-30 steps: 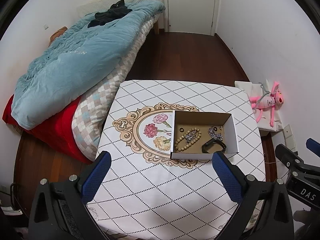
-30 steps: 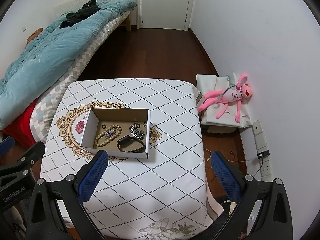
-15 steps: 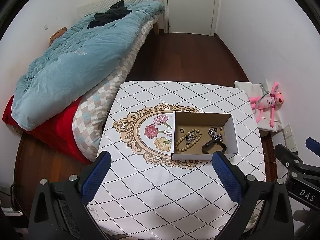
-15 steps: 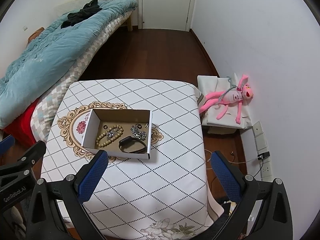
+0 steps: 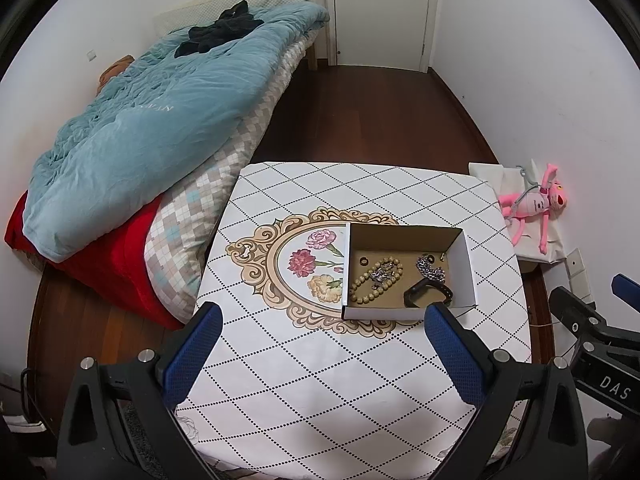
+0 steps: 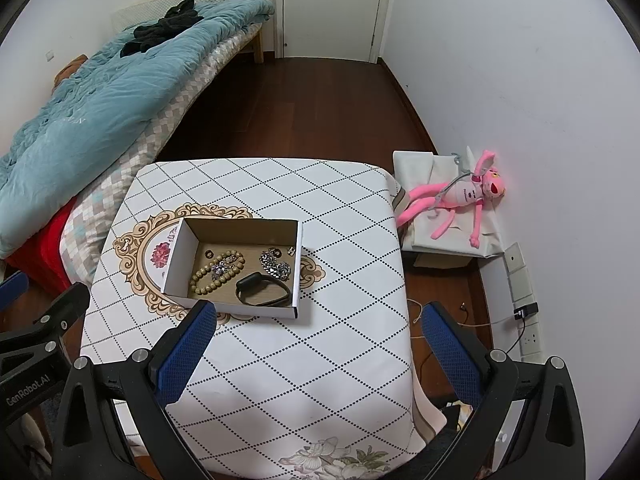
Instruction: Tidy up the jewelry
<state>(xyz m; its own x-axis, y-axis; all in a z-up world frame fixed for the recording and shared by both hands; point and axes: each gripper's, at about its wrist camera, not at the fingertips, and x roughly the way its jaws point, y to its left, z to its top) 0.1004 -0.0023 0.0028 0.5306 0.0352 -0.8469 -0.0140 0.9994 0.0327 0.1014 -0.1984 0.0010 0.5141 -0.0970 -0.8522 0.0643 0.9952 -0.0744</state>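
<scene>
An open cardboard box (image 5: 466,264) (image 6: 298,248) sits on the table with the patterned cloth (image 5: 320,380) (image 6: 320,340). Inside lie a wooden bead bracelet (image 5: 374,282) (image 6: 214,274), a silver chain (image 5: 430,270) (image 6: 276,266), a black band (image 5: 428,294) (image 6: 262,290) and a small dark ring (image 5: 363,261) (image 6: 208,254). My left gripper (image 5: 320,344) is open and empty, held high above the table's near side. My right gripper (image 6: 316,340) is open and empty, also high above the table, right of the box.
A bed with a blue quilt (image 5: 160,128) (image 6: 100,96) stands left of the table. A pink plush toy (image 5: 536,204) (image 6: 460,200) lies on a low white box by the right wall. Wall sockets (image 6: 524,312) and a closed door (image 5: 380,12) are in view.
Both views have shifted slightly, with the table and box sitting a little lower in frame. Nothing in the box has moved and both grippers stay open.
</scene>
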